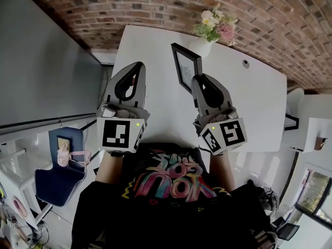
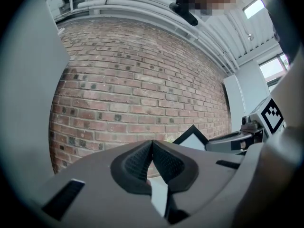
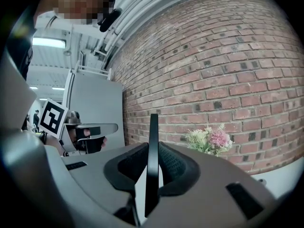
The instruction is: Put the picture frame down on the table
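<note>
A: Finish of picture frame [image 1: 185, 67]: black, smooth, faint sheen. White surface [image 1: 249, 102]: smooth, glossy.
B: Confirmed; right hand-held gripper [image 1: 199, 81]: matt grey plastic, pads [image 3: 173, 165] finely ribbed. Rough brick wall [image 1: 155, 9].

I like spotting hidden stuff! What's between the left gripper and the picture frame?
Only bare white table lies between left gripper and picture frame, in the head view.

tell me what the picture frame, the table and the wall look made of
Picture frame: thin black matte border, plastic or painted wood, can't tell; pale print inside.
Table: smooth white top with a soft sheen, likely laminate or painted board.
Wall: red-brown brick, mortar lines showing, rough and unpainted.
</note>
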`<state>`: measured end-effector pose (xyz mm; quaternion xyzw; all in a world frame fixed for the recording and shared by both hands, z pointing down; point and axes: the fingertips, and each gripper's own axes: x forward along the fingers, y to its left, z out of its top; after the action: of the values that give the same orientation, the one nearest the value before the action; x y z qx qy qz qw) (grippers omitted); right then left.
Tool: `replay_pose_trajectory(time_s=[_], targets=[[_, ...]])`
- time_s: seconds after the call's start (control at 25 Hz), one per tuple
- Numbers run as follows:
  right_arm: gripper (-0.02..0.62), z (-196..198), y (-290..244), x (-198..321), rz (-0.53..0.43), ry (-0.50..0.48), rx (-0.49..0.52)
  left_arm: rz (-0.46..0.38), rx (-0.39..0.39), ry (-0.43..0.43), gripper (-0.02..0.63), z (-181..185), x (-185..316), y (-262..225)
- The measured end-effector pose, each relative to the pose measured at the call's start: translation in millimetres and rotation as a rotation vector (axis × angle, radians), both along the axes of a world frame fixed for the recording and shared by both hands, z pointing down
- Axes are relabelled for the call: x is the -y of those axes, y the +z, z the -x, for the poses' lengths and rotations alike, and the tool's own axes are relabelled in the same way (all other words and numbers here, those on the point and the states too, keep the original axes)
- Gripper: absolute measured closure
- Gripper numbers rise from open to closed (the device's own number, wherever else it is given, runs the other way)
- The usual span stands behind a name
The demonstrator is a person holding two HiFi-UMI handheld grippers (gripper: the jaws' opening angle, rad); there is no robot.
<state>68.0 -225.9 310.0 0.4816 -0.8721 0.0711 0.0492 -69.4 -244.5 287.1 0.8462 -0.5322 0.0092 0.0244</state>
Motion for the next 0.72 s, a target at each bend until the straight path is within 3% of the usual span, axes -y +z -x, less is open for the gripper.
replay_pose_trajectory(time_s=[0.24, 0.72], targets=[[0.506, -11.0, 17.0, 1.7, 0.078, 0.011, 0.065, 0.015, -0.004, 0.028, 0.583, -11.1, 1.8, 9.6], [0.506, -26.9, 87.9, 19.2, 0.352, 0.026, 0.291, 0.079, 0.007, 0.076, 0.583, -26.4, 13.3, 44.4]])
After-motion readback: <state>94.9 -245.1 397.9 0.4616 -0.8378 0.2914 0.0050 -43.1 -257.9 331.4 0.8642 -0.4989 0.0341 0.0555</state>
